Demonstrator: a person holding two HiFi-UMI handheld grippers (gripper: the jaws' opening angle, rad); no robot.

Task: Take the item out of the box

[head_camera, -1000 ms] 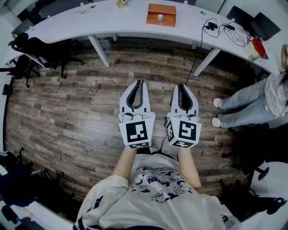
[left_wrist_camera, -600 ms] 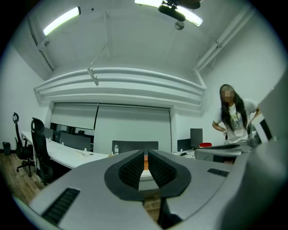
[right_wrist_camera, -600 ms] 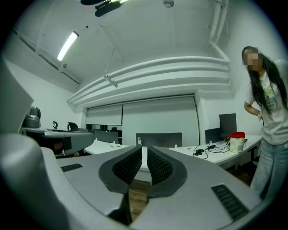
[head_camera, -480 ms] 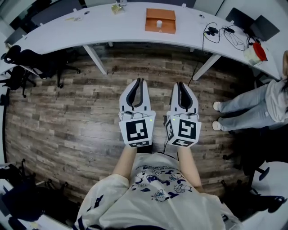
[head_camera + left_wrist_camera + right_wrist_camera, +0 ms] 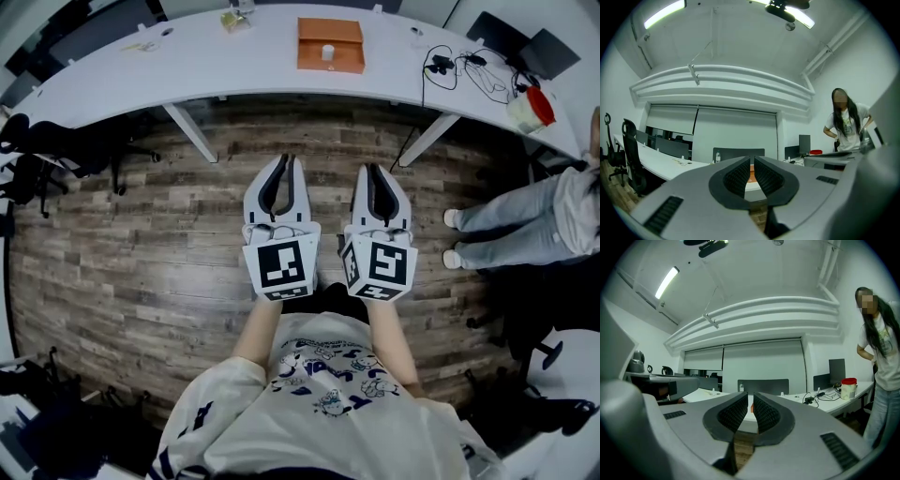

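My left gripper (image 5: 287, 161) and right gripper (image 5: 373, 169) were both closed on nothing, side by side above the floor (image 5: 141, 244). The box (image 5: 330, 45) sat on the table (image 5: 187, 66) well ahead, a small white item (image 5: 327, 52) inside it. I judged it best to line up squarely with the box, then open one gripper before reaching in.

We report: small white item (image 5: 327, 52) at centre of box (image 5: 330, 44) too small to identify. Clutter (image 5: 230, 19) at far edge of bench (image 5: 141, 70) likewise. Person (image 5: 548, 211) cut off by right edge of head view. In left gripper view, box mostly hidden behind left gripper (image 5: 752, 161); orange sliver only.
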